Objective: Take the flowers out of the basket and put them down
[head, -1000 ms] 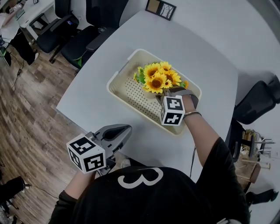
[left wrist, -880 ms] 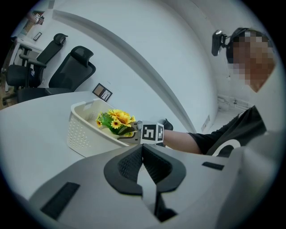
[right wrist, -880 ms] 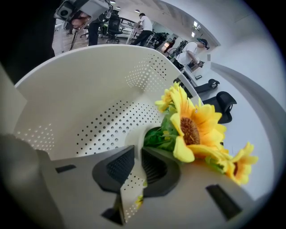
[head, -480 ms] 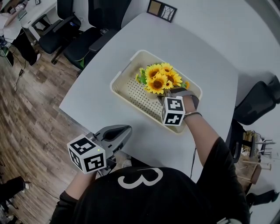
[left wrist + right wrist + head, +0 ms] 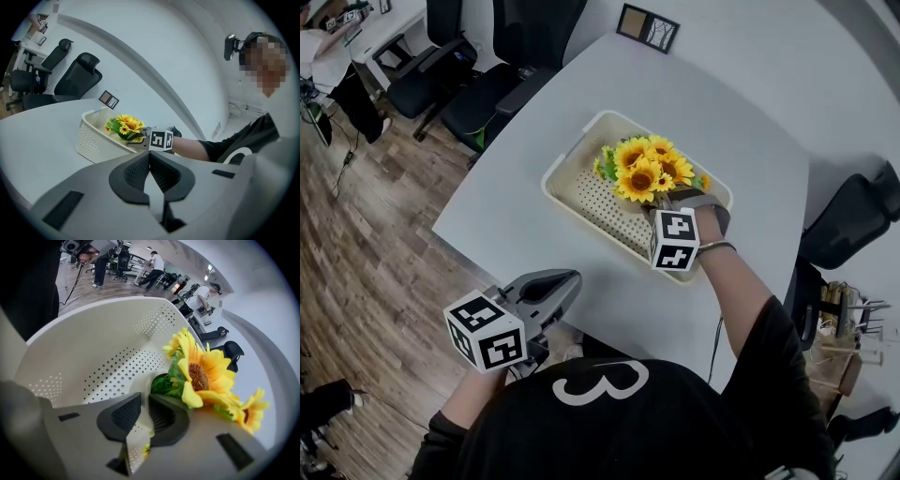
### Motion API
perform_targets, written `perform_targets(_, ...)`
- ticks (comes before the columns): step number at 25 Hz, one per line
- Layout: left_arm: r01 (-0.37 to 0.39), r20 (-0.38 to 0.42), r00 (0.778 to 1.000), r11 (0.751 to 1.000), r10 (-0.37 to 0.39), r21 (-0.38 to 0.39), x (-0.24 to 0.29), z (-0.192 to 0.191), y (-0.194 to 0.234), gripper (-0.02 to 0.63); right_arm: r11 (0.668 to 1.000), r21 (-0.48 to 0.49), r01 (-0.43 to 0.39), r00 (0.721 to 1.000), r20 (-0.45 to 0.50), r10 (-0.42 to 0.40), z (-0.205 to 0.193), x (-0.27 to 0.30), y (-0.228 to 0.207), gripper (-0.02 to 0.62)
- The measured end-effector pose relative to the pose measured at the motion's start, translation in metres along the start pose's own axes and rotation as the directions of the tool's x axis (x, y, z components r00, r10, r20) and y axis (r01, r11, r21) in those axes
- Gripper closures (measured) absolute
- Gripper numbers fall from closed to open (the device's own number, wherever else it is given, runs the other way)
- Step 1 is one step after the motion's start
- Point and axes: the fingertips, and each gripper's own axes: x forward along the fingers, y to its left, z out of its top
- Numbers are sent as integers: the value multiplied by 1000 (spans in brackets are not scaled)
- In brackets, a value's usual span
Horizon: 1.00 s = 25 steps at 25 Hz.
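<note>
Landmark: cream perforated plastic basket [image 5: 595,199], rectangular, standing on the grey-white rounded table [image 5: 722,112], well in from every edge.

Task's thing: bunch of yellow sunflowers with green leaves [image 5: 645,169], inside the basket, at its far right end, heads up and leaning over the far rim; dotted floor of the basket bare toward the left end.

Right gripper [image 5: 656,202]: reaching down into the basket from its near right side, marker cube above the near rim; jaws drawn nearly together, only a thin gap left, pinching the green lower part of the bunch just beneath the blooms.

Left gripper [image 5: 572,278]: well apart from the basket, at the near left, out at the table's edge; jaws closed pad against pad, nothing between them; pointed toward the basket's near left corner.

Behind the basket: small dark picture frame [image 5: 645,21] near the table's far edge.

Left of the basket, off the table: black office chairs [image 5: 487,94] on a brown wooden floor [image 5: 356,244].
</note>
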Motion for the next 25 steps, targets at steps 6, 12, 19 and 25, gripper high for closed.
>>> perform_targets(6,12,5,1000,1000,-12,13,-6,0,-9,594,999,-5,43,999,-9,-43,3,-22,-7,537)
perform_targets(12,17,0,1000,999,-17,32,-14,-1,-21,594,996,7,86,996,-20,-86,3,-46,-13,537)
perform_targets(19,43,38,998,998,-44,36,-32,6,-40,594,990,16,143,990,-20,-143,11,-86,-15,536)
perform_targets(25,51,47,997,997,-54,62,-44,4,-54,594,981,29,194,981,-25,-193,16,-121,-15,535)
